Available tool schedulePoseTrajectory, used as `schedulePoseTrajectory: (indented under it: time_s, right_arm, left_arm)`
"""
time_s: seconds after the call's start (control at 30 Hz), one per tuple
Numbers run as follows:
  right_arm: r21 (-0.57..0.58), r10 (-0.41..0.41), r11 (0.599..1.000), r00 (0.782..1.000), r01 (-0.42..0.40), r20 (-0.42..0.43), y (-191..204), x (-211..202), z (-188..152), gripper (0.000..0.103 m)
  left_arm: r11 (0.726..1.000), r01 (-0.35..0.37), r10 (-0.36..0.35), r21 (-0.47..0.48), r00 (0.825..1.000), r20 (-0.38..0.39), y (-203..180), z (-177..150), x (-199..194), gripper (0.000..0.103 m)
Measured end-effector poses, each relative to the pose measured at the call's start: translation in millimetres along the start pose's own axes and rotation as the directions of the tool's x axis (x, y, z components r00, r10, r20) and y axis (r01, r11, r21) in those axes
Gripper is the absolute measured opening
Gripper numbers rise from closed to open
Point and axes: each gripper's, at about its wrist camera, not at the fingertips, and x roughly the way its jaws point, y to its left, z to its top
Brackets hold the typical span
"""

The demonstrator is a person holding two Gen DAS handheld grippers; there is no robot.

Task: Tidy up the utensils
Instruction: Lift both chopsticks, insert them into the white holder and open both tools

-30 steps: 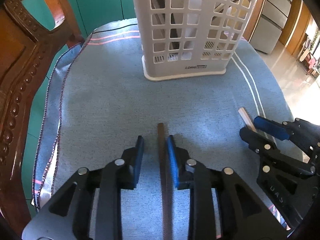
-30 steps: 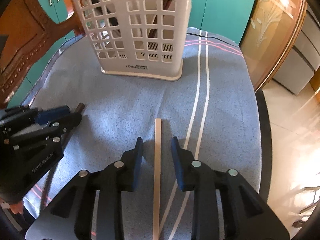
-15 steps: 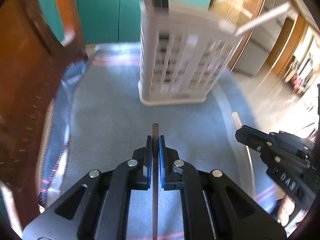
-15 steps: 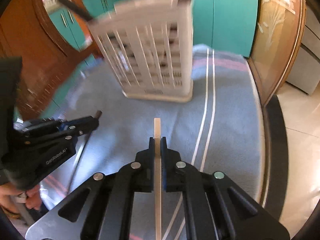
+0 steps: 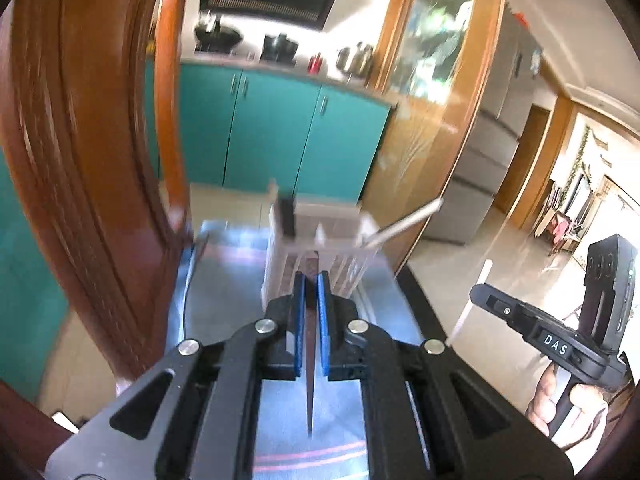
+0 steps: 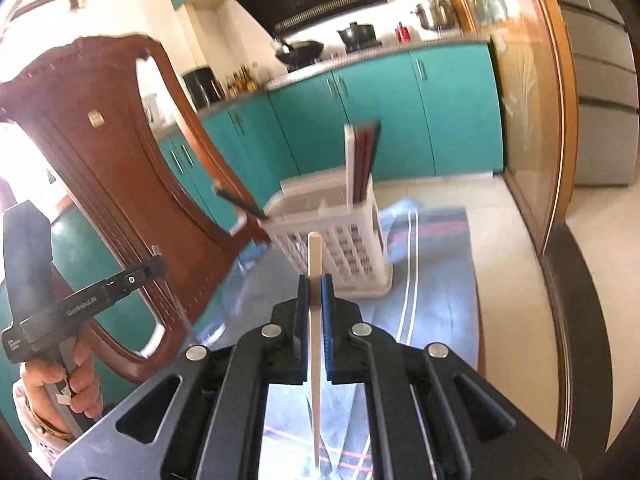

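Above blue cloth [image 6: 440, 280], both my grippers lifted. Left gripper [image 5: 311, 280] clamped tight on dark stick [image 5: 310, 360]; right gripper [image 6: 315, 284] clamped tight on pale stick [image 6: 314, 320]. White basket [image 6: 352, 256] stands ahead on cloth beside wooden chair [image 6: 120, 152], other sticks upright inside. Teal cabinets [image 6: 380, 112] behind.
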Motion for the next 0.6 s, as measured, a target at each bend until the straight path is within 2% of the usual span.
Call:
schedulePoseTrajectory:
  time_s: [0.1,0.2,0.3,0.37,0.4,0.47,0.53,0.6]
  right_arm:
    - [-0.027,-0.027,0.999,0.997,0.029,0.073,10.3,-13.3,31.8,0.007]
    - [-0.036,-0.03,0.999,0.987,0.036,0.157,17.5,-19.6,68.9,0.007]
    - [-0.028,-0.046,0.998,0.963,0.056,0.265,24.8,-22.4,109.3,0.007]
    - [-0.023,-0.062,0.997,0.936,0.074,0.347,29.5,-20.9,129.7,0.007]
    - [-0.021,-0.069,0.996,0.924,0.083,0.377,30.6,-19.0,136.8,0.007]
    - [-0.021,-0.096,0.993,0.907,0.114,0.41,32.1,-5.0,145.1,0.007]
    - [-0.035,-0.123,0.988,0.907,0.149,0.403,30.4,13.8,142.8,0.007]
    - [-0.049,-0.151,0.982,0.913,0.183,0.379,27.1,34.4,135.2,0.007]
  left_arm:
    - [0.999,0.0,-0.003,0.041,0.997,0.076,-11.8,38.7,-13.6,0.007]
    - [0.997,-0.013,-0.001,0.077,0.983,0.181,-25.4,83.8,-22.3,0.007]
    - [0.994,-0.053,0.024,0.096,0.961,0.277,-37.5,126.5,-28.9,0.007]
    - [0.99,-0.102,0.066,0.093,0.941,0.332,-40.9,144.1,-25.9,0.007]
    - [0.989,-0.116,0.077,0.092,0.935,0.347,-41.1,152.0,-18.8,0.007]
    - [0.989,-0.125,0.089,0.082,0.935,0.344,-37.0,156.9,-1.0,0.007]
    - [0.989,-0.138,0.111,0.058,0.939,0.326,-27.5,154.3,23.3,0.007]
    - [0.99,-0.139,0.125,0.032,0.954,0.274,-16.3,141.5,52.0,0.007]
